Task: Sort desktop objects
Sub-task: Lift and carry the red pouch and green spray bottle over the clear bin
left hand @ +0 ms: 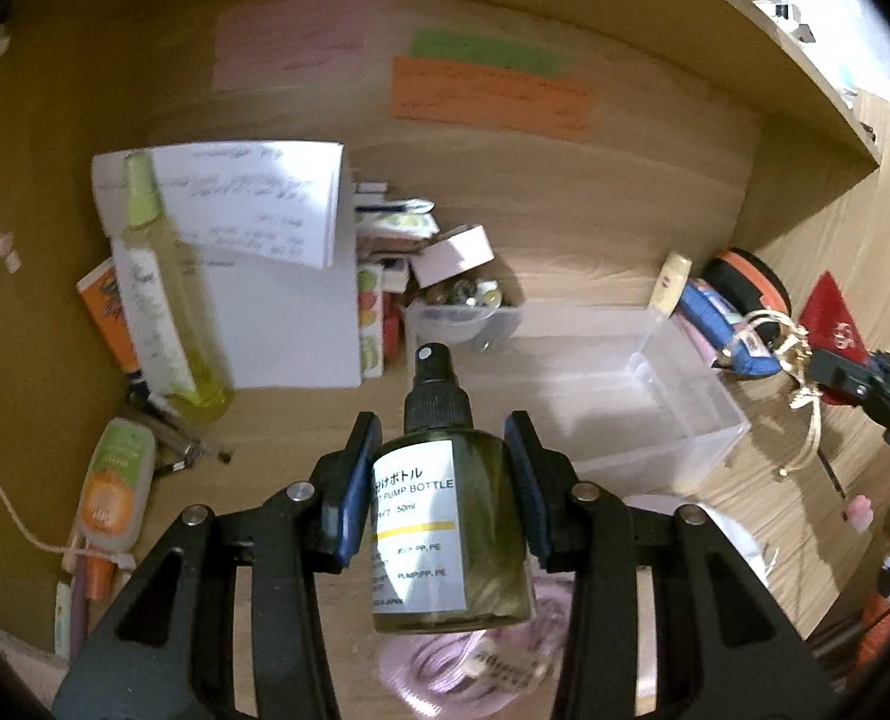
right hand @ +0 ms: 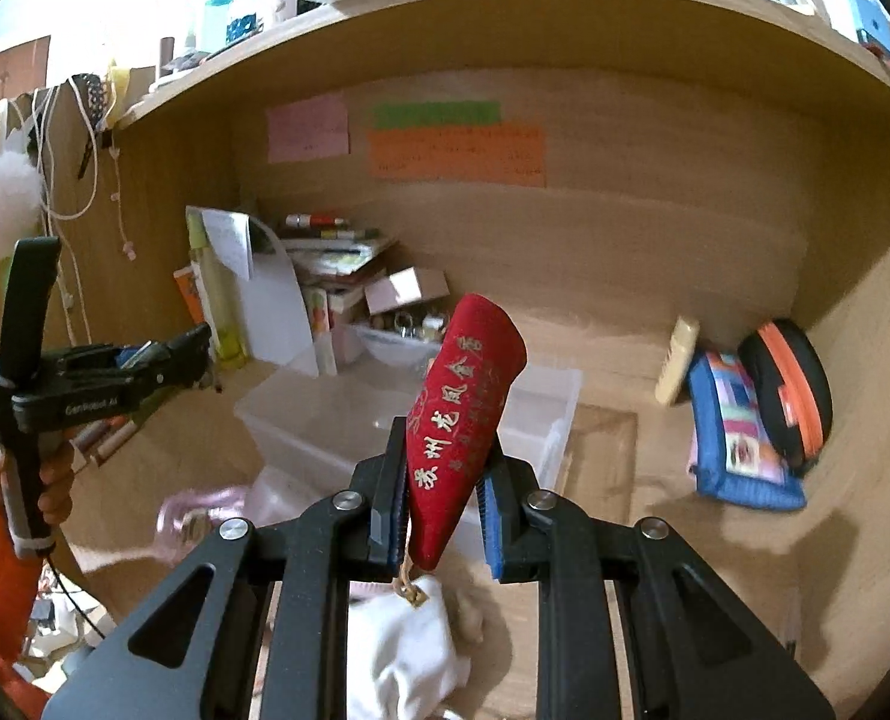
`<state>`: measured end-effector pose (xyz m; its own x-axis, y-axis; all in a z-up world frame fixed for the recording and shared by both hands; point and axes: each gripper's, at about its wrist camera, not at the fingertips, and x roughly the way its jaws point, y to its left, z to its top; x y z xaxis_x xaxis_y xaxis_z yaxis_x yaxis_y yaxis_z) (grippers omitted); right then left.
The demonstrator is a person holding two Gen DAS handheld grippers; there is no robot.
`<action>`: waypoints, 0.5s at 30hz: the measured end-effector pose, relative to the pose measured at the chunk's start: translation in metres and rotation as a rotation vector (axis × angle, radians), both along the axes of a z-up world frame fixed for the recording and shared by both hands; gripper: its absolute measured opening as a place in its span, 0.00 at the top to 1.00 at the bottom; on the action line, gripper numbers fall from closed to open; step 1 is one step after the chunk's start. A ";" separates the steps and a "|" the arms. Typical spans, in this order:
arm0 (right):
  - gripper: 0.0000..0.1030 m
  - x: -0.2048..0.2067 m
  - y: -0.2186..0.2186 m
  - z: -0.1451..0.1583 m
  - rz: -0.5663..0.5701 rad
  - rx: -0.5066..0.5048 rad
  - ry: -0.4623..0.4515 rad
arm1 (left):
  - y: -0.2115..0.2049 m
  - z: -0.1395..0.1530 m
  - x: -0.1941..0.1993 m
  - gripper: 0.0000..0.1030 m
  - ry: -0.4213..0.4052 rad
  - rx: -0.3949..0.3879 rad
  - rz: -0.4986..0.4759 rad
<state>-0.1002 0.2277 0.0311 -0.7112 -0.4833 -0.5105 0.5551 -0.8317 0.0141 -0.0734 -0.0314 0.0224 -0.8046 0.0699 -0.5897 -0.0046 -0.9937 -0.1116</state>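
Note:
My left gripper (left hand: 445, 444) is shut on a small green pump bottle (left hand: 451, 534) with a black spray top and white label, held above the desk in front of a clear plastic bin (left hand: 625, 384). My right gripper (right hand: 442, 468) is shut on a red velvet pouch (right hand: 463, 396) with gold lettering and a gold drawstring, held above the same bin (right hand: 337, 414). The right gripper also shows at the right edge of the left wrist view (left hand: 829, 372), and the left gripper at the left of the right wrist view (right hand: 205, 354).
A tall yellow-green spray bottle (left hand: 163, 312), papers (left hand: 253, 204) and small boxes stand at the back left. A small tub of trinkets (left hand: 463, 312) sits behind the bin. A blue pouch (right hand: 739, 432) and black-orange case (right hand: 787, 396) lie right. A pink cord (left hand: 475, 672) and white cloth (right hand: 409, 648) lie in front.

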 end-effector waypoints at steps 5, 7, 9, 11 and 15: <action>0.83 -0.023 -0.008 0.001 0.008 -0.002 -0.010 | 0.009 0.007 -0.018 0.59 0.000 0.005 -0.027; 0.83 -0.031 -0.011 0.000 0.010 -0.002 -0.013 | 0.015 0.008 -0.028 0.59 -0.004 0.004 -0.042; 0.83 -0.038 -0.015 -0.003 0.011 0.001 -0.017 | 0.018 0.007 -0.036 0.59 -0.009 0.005 -0.051; 0.83 -0.047 -0.019 -0.006 0.018 -0.003 -0.033 | 0.021 0.006 -0.044 0.59 -0.018 0.003 -0.060; 0.83 -0.063 -0.026 -0.016 0.027 -0.010 -0.075 | 0.028 -0.001 -0.062 0.59 -0.050 0.007 -0.083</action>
